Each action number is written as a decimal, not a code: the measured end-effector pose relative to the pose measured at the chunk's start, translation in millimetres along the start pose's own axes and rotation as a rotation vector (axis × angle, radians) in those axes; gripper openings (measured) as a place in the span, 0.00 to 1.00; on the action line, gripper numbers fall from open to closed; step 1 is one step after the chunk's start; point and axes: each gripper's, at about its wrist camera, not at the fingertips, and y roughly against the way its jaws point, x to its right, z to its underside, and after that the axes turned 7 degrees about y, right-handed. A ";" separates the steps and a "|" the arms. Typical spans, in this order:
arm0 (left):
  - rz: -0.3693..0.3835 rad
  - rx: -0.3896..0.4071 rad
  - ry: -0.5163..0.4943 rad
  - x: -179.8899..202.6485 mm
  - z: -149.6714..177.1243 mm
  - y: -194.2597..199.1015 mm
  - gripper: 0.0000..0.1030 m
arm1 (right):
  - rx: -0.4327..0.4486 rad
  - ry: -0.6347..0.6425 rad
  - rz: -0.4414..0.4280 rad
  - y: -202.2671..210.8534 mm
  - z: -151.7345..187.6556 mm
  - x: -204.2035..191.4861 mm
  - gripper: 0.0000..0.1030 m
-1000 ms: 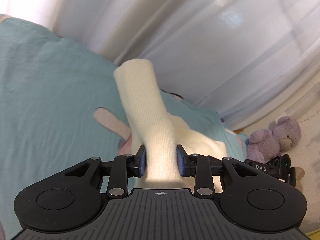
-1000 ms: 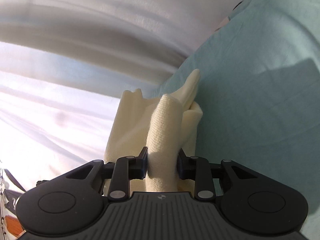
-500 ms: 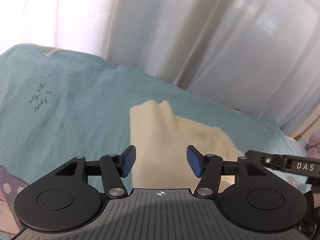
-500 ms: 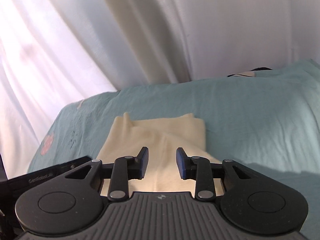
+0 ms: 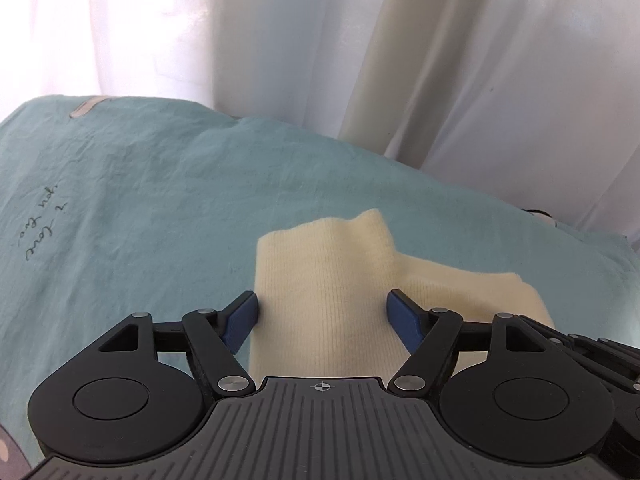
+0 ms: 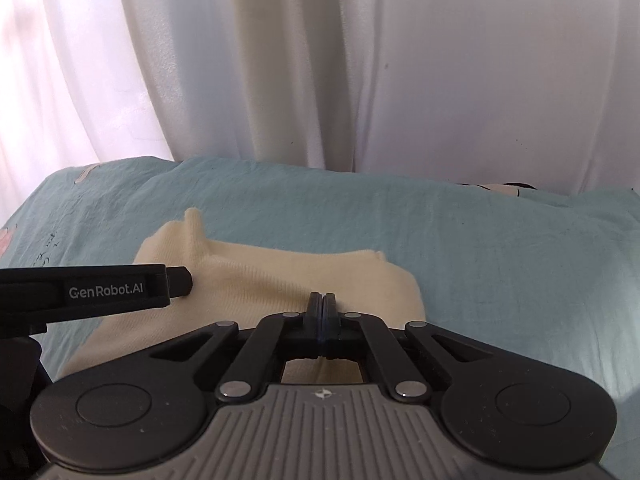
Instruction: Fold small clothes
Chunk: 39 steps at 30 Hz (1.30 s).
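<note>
A cream knit garment (image 5: 332, 292) lies folded on the teal bedsheet (image 5: 140, 208). My left gripper (image 5: 322, 314) is open, its blue pads either side of the garment's near left part, holding nothing. In the right wrist view the same garment (image 6: 280, 276) lies flat with a small peak at its far left corner. My right gripper (image 6: 323, 300) is shut with its pads pressed together just above the garment's near edge; no cloth shows between them. The left gripper's body (image 6: 100, 290) reaches in from the left over the garment.
White curtains (image 6: 320, 60) hang behind the bed. The teal sheet (image 6: 500, 260) spreads to the right of the garment. Handwriting (image 5: 42, 224) marks the sheet at left. A dark-edged object (image 6: 500, 188) lies at the bed's far right edge.
Both grippers let go of the cream garment, which now lies flat on the bed. The left jaws opened wider. The right jaws opened, then closed empty.
</note>
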 end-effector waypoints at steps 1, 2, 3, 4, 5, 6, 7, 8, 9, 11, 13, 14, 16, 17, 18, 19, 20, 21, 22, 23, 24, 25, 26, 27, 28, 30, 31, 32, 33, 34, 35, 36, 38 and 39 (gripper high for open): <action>-0.003 -0.003 -0.006 1.1 0.3 -2.4 0.81 | 0.009 -0.006 -0.004 -2.8 1.2 3.1 0.00; -0.002 -0.004 -0.003 0.9 0.5 -3.6 0.82 | 0.015 -0.002 0.000 -3.1 2.1 3.3 0.00; 0.004 -0.013 0.011 -1.6 -0.4 -6.6 0.84 | 0.020 0.006 0.008 -3.6 3.0 2.1 0.00; 0.010 -0.013 0.023 -3.9 -1.8 -8.2 0.86 | 0.028 0.016 0.017 -3.3 4.6 0.2 0.00; 0.008 -0.012 0.019 -3.8 -1.5 -7.8 0.86 | 0.032 0.018 0.022 -3.0 5.4 -0.9 0.00; 0.004 -0.010 0.010 -3.0 -0.9 -8.0 0.88 | 0.034 0.016 0.022 -3.5 5.5 -1.2 0.00; -0.001 -0.008 0.002 -2.1 -0.3 -8.5 0.90 | 0.036 0.015 0.020 -3.5 5.7 -0.4 0.00; -0.006 -0.008 -0.001 -1.6 -0.3 -9.6 0.91 | 0.038 0.013 0.017 -3.1 6.2 0.4 0.00; -0.014 -0.013 0.003 -1.3 -2.0 -12.3 0.93 | 0.040 0.008 0.012 -4.3 6.4 1.0 0.00; -0.019 -0.019 0.011 -3.3 -2.0 -10.4 0.95 | 0.042 -0.013 -0.005 -3.0 7.0 4.7 0.00; -0.024 -0.037 0.018 -11.2 1.0 -0.2 0.94 | 0.030 -0.057 -0.033 5.0 9.6 9.2 0.00; -0.024 -0.045 0.020 -17.5 5.0 8.9 0.93 | 0.017 -0.087 -0.044 15.9 13.0 11.0 0.00; 0.004 -0.034 0.033 -34.8 17.1 37.2 0.88 | -0.017 -0.139 -0.059 40.3 23.9 14.9 0.09; 0.019 -0.020 0.049 -45.6 25.4 55.4 0.88 | -0.025 -0.168 -0.074 57.8 34.3 18.6 0.17; 0.038 -0.004 0.063 -55.8 34.4 74.0 0.88 | -0.003 -0.202 -0.104 77.8 47.1 24.6 0.18; 0.061 0.013 0.071 -65.7 44.0 92.2 0.88 | 0.010 -0.227 -0.134 96.6 59.1 30.1 0.22; 0.074 0.024 0.072 -73.4 53.2 107.3 0.88 | -0.003 -0.250 -0.153 115.7 72.1 35.7 0.31; 0.080 0.031 0.067 -82.0 66.0 126.7 0.88 | -0.011 -0.274 -0.154 133.0 85.3 40.6 0.35; 0.088 0.035 0.059 -88.4 77.1 141.2 0.88 | -0.021 -0.294 -0.155 147.4 97.9 44.5 0.39; 0.097 0.034 0.051 -93.1 86.9 152.0 0.88 | -0.043 -0.310 -0.163 160.5 111.4 47.7 0.41; 0.110 0.025 0.037 -97.9 99.4 164.4 0.88 | -0.065 -0.330 -0.174 169.4 123.1 49.4 0.41; 0.122 0.020 0.023 -100.2 109.5 172.6 0.88 | -0.086 -0.354 -0.192 175.1 132.9 50.4 0.41; 0.130 0.013 0.011 -101.1 117.6 177.2 0.88 | -0.108 -0.378 -0.227 178.5 142.4 50.9 0.41; 0.137 0.002 -0.012 -100.9 126.9 179.7 0.88 | -0.114 -0.404 -0.262 179.1 149.4 50.9 0.41; 0.141 -0.004 -0.031 -99.2 134.1 180.4 0.88 | -0.114 -0.432 -0.286 177.8 154.4 50.8 0.41; 0.130 -0.029 -0.058 -94.7 145.5 176.6 0.88 | -0.109 -0.499 -0.328 167.5 158.6 47.7 0.41; 0.132 -0.038 -0.063 -92.5 149.4 174.0 0.87 | -0.100 -0.534 -0.342 162.8 159.7 46.0 0.41; 0.126 -0.046 -0.069 -90.1 151.9 170.4 0.87 | -0.094 -0.562 -0.349 156.9 159.6 42.9 0.42; 0.119 -0.051 -0.074 -88.0 154.0 167.3 0.86 | -0.086 -0.572 -0.354 152.0 158.2 39.3 0.42; 0.106 -0.053 -0.076 -86.0 155.4 164.7 0.84 | -0.085 -0.575 -0.347 148.3 155.6 35.7 0.39; 0.090 -0.052 -0.082 -84.0 155.9 162.4 0.84 | -0.087 -0.574 -0.336 145.5 151.3 31.4 0.23; 0.083 -0.042 -0.094 -81.8 156.2 161.6 0.84 | -0.085 -0.570 -0.338 145.2 148.9 28.5 0.14; 0.063 -0.026 -0.118 -77.4 156.4 159.1 0.84 | -0.090 -0.652 -0.443 144.8 146.9 32.0 0.08; 0.051 -0.016 -0.126 -74.4 155.7 157.9 0.84 | -0.086 -0.784 -0.565 141.5 152.5 40.3 0.08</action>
